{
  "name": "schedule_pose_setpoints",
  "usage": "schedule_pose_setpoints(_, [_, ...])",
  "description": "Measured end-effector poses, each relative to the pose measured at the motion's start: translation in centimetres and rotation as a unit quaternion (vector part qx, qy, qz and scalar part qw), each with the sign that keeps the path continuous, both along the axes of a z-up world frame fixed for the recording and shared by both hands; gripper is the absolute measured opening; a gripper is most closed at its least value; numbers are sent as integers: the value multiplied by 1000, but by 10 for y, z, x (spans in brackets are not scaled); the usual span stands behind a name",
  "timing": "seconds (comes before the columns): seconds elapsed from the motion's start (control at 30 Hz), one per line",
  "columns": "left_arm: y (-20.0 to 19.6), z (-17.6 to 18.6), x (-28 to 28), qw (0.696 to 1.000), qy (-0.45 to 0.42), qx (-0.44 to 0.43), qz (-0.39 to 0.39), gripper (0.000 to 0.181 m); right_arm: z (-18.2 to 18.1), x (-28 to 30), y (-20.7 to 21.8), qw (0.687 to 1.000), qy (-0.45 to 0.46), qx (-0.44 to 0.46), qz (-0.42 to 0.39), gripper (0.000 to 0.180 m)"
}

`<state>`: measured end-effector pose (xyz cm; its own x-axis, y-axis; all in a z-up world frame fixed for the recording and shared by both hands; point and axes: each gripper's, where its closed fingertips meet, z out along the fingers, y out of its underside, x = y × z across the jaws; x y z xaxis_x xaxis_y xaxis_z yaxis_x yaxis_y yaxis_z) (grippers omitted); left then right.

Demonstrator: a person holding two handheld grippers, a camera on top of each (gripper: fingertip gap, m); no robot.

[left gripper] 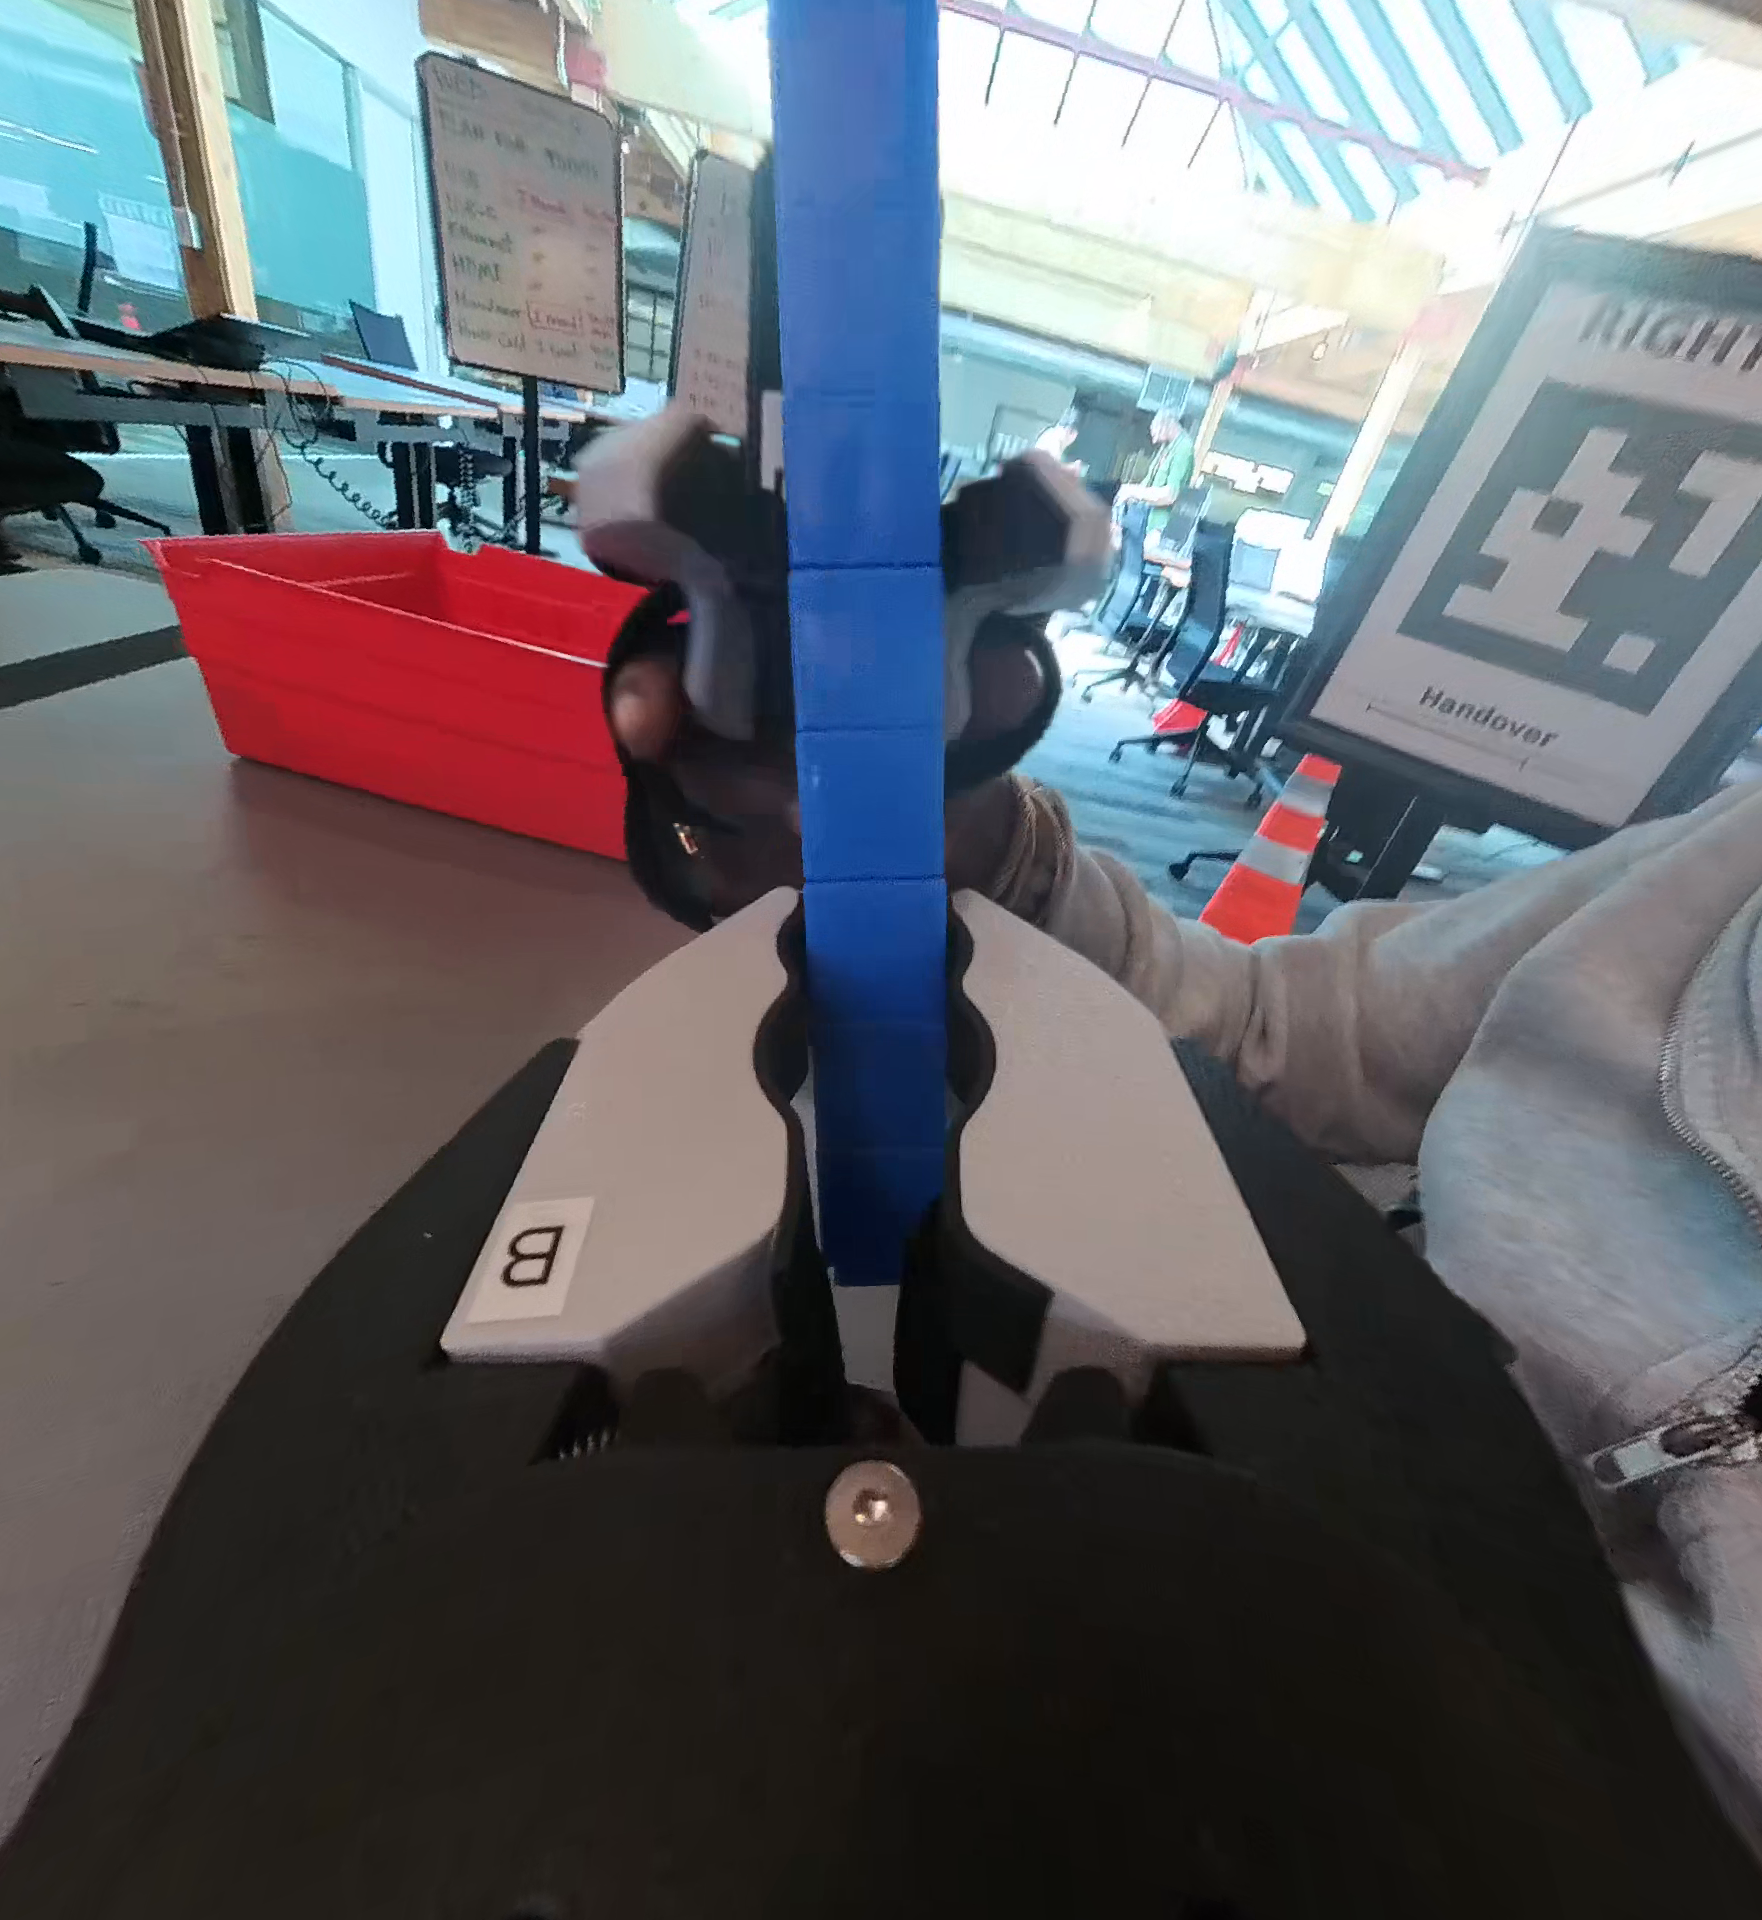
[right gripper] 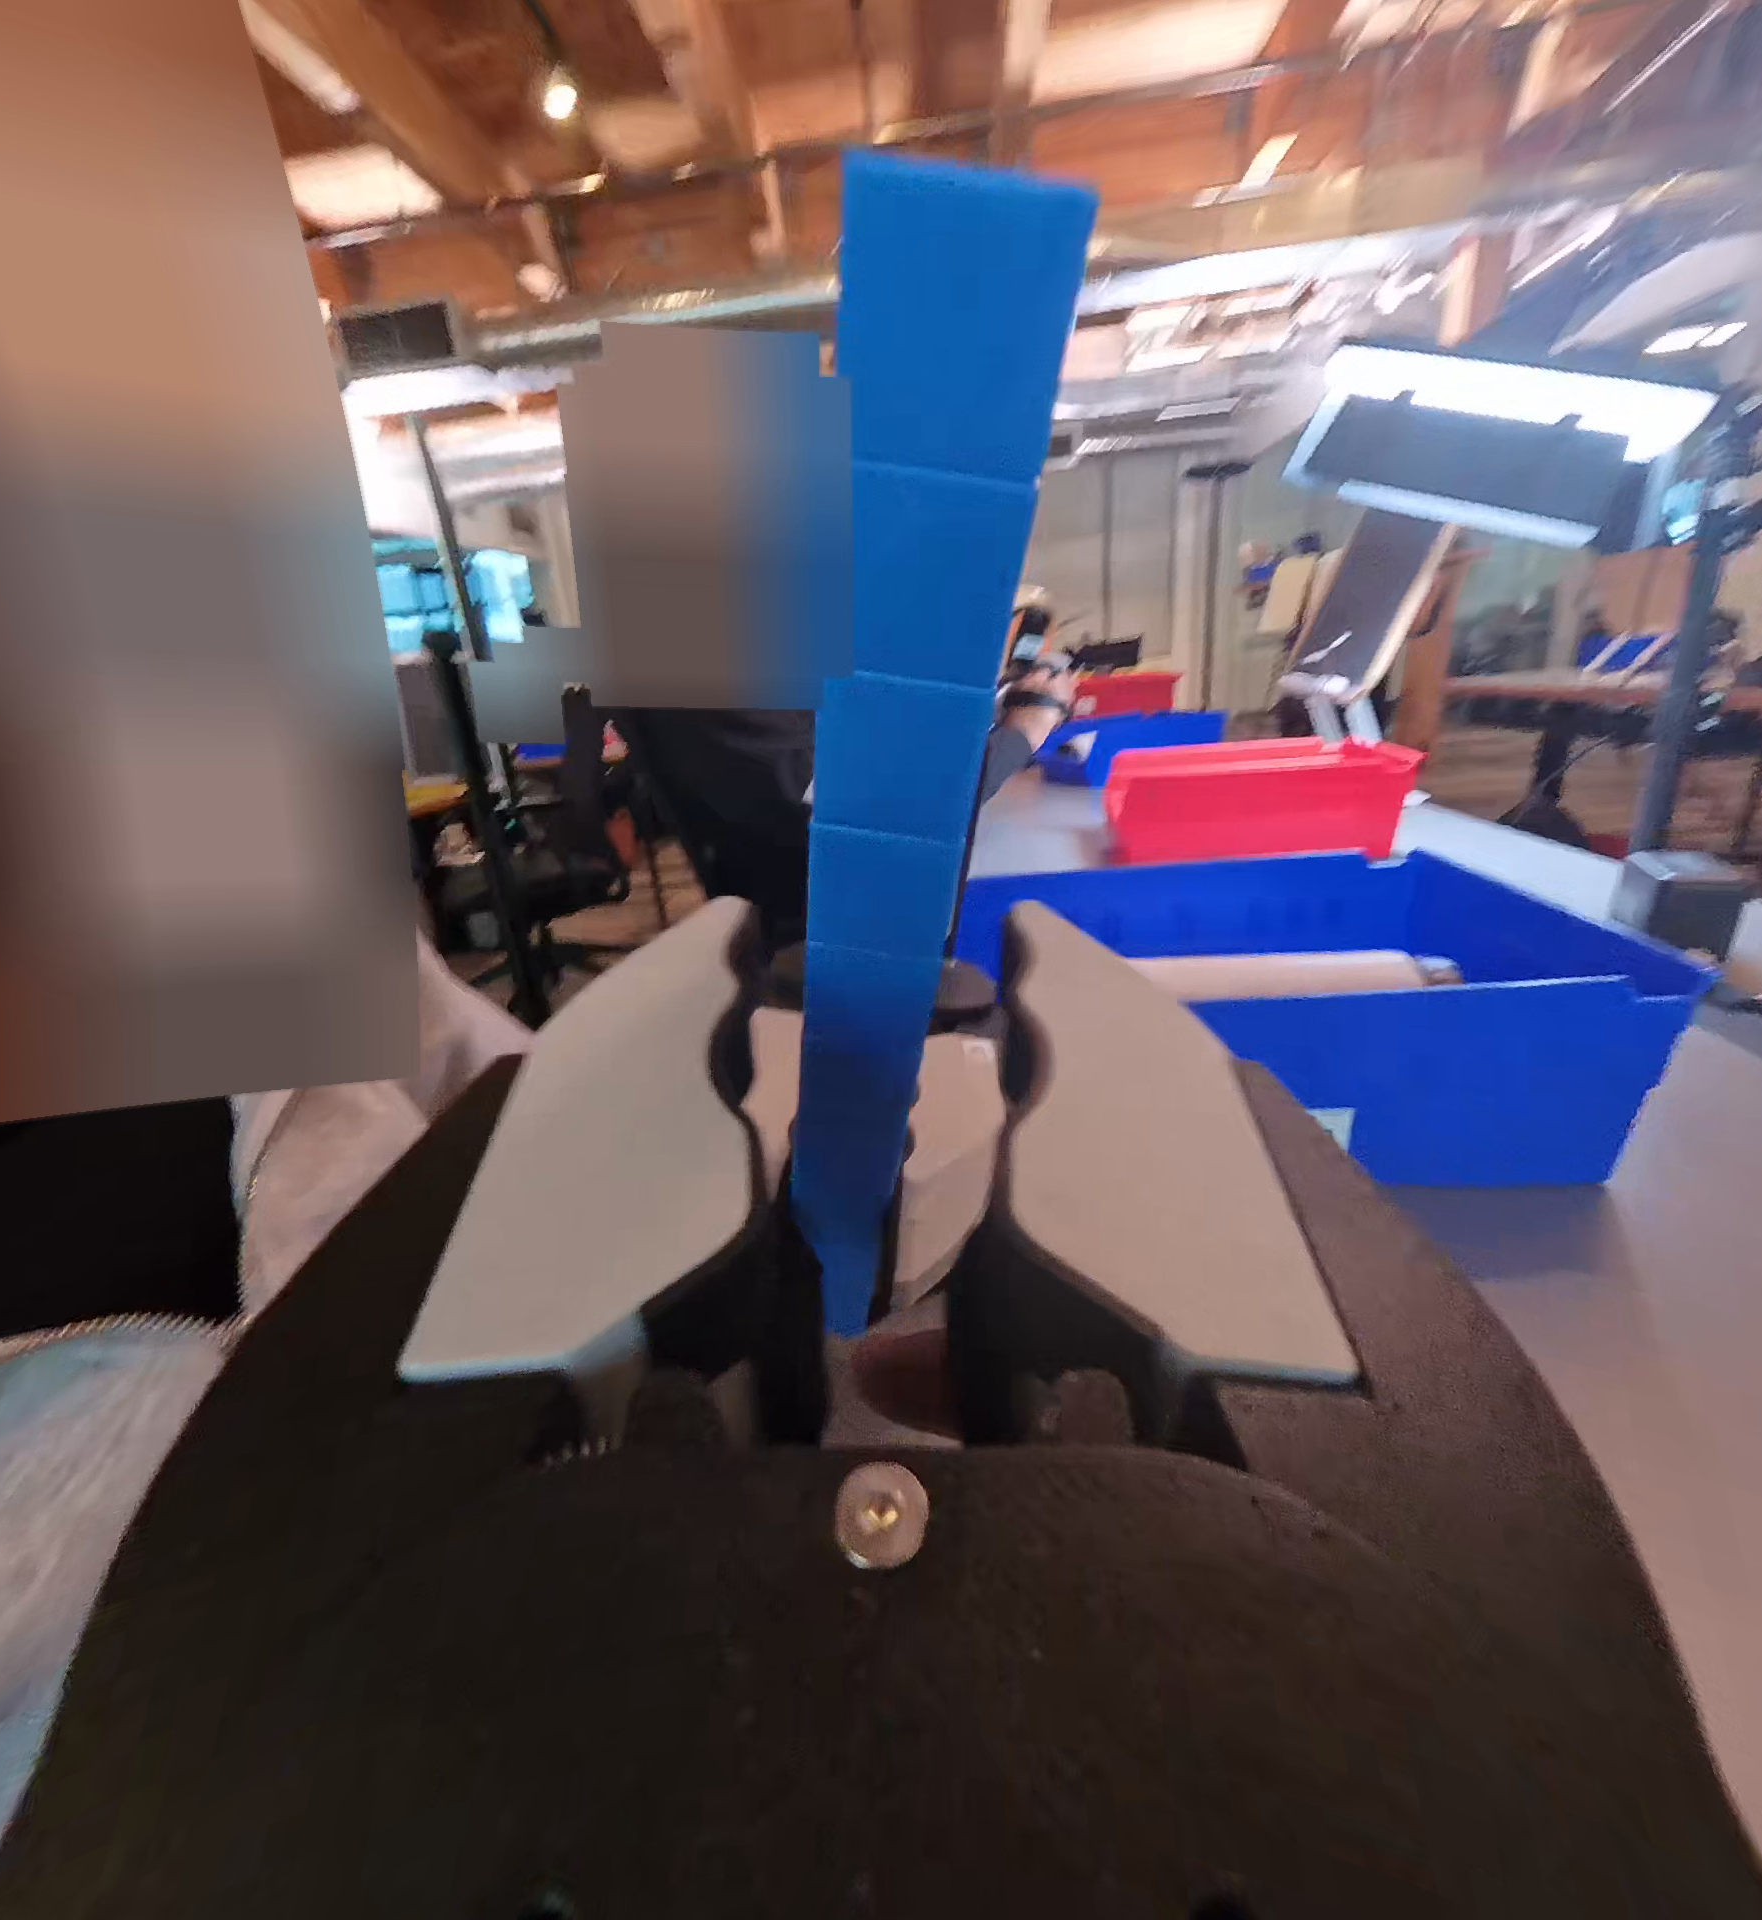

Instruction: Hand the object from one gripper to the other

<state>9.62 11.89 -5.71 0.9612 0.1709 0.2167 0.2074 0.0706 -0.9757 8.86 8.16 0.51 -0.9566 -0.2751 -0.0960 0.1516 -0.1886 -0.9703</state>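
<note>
Left wrist view: left gripper [left gripper: 875, 925] pinching blue bar [left gripper: 861, 644] | right gripper [right gripper: 882, 935] spread, gaps both sides.

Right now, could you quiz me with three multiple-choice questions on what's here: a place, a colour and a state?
1. The red bin sits: A on the table; B on a chair; C on the floor.
2. The segmented bar is: A green; B blue; C yellow.
3. The bar is clamped by: A neither tool; B the right one; C the left one.

Answers: A, it rests on the grey tabletop; B, blue in both views; C, the left gripper presses it, while the right gripper shows gaps either side.
</note>
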Motion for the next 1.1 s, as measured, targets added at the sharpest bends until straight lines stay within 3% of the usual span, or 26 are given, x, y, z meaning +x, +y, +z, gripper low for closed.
schedule_pose_setpoints(0.13, [4,-6,2,1000,-1,-18,-5,23,3,2,5,1000,12,-11,2,24])
schedule_pose_setpoints(0.23, [6,-7,3,1000,4,-26,-6,41,-10,6,-3,999,21,37,11,24])
schedule_pose_setpoints(0.3, [3,-3,1,1000,7,-12,0,23,-18,9,-8,998,24,58,17,23])
schedule_pose_setpoints(0.4, [2,-1,1,1000,9,-4,1,22,-18,9,-11,998,13,54,17,24])
schedule_pose_setpoints(0.47, [2,4,2,1000,4,15,-3,22,-19,7,-13,998,19,52,6,34])
schedule_pose_setpoints(0.53, [1,4,1,1000,1,17,-2,22,-24,10,-15,997,23,68,13,24])
schedule_pose_setpoints(0.87, [3,3,2,1000,-7,18,-6,24,-37,18,-19,993,41,109,30,23])
schedule_pose_setpoints(1.1, [-5,10,-12,998,-32,54,30,59,-22,4,-11,997,33,70,-12,23])
